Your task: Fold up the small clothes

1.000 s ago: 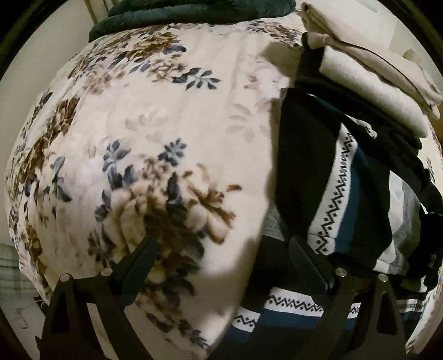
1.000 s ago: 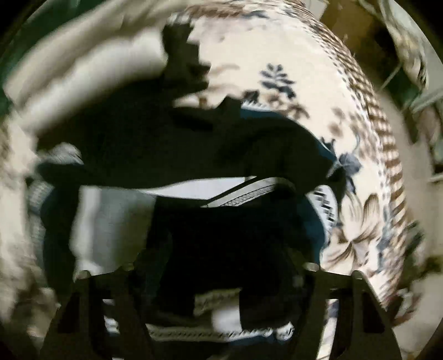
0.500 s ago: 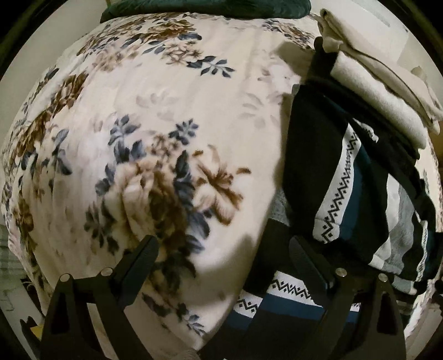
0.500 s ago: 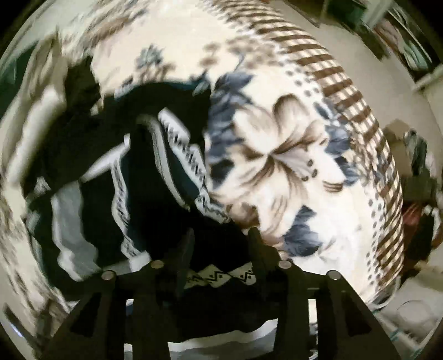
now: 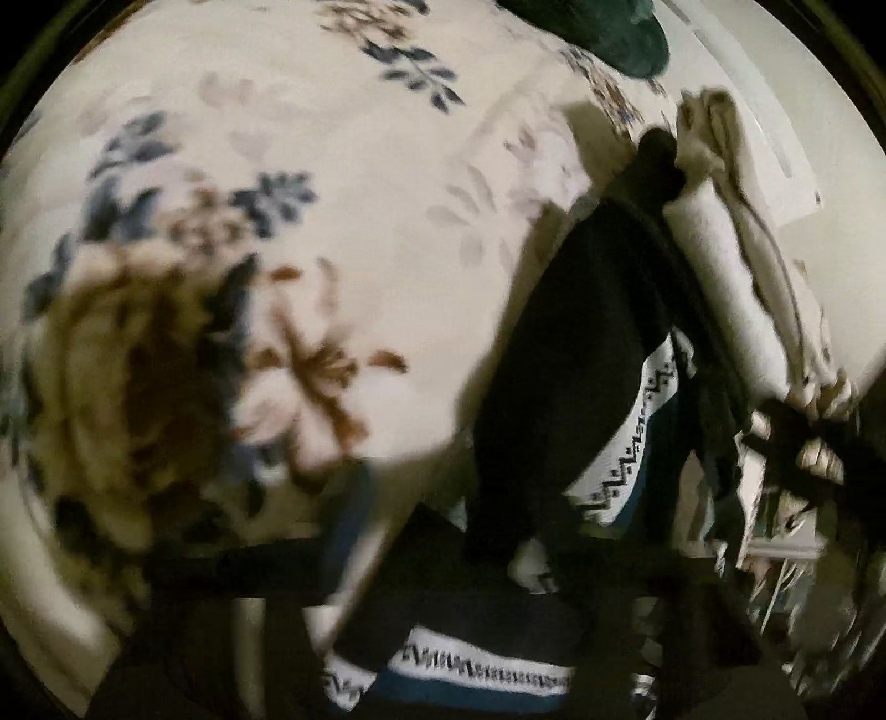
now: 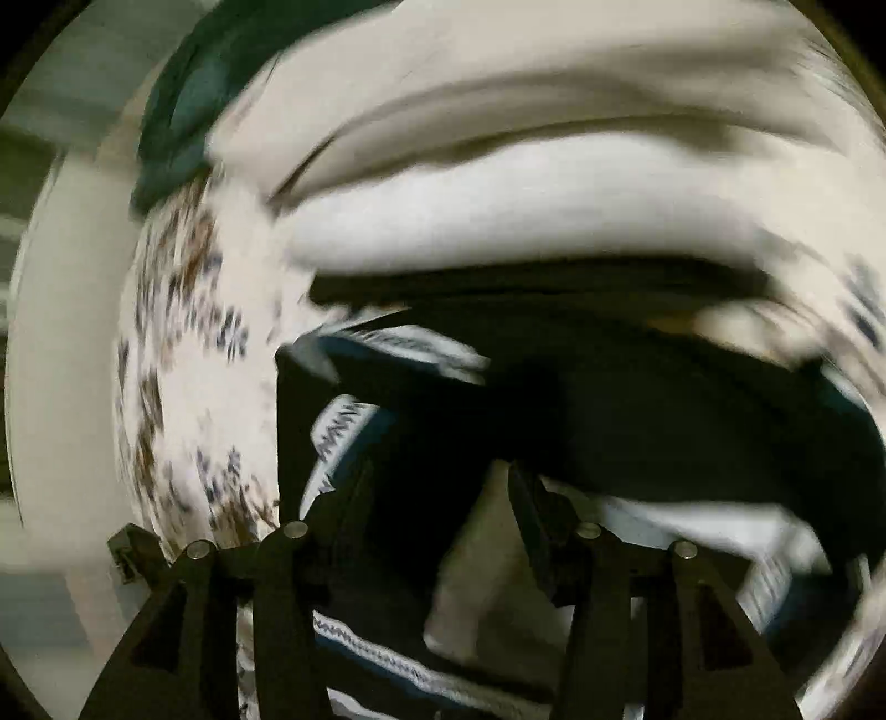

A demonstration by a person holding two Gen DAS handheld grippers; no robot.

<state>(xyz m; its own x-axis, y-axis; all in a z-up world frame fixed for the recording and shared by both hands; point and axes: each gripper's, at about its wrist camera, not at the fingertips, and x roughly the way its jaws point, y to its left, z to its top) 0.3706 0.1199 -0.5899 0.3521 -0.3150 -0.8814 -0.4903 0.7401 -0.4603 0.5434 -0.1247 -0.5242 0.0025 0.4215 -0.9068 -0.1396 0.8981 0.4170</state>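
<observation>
Left gripper points steeply down, blurred at six o'clock, its jaws closing on dark cloth. Right gripper, also tilted down, has jaws opening, fingers apart.

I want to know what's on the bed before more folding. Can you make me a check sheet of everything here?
Surface: floral blanket, cream with blue and brown flowers.
Job's things: dark patterned garment with white zigzag bands, rumpled; folded cream clothes lying beside it.
Clutter: dark green fabric at the blanket's far edge.
Grippers: left gripper blurred, jaws closing over the garment, grip unclear; right gripper jaws opening above the garment, pads not pressing it.
Cables: nothing seen.
Surroundings: pale wall; the rest is blurred.
</observation>
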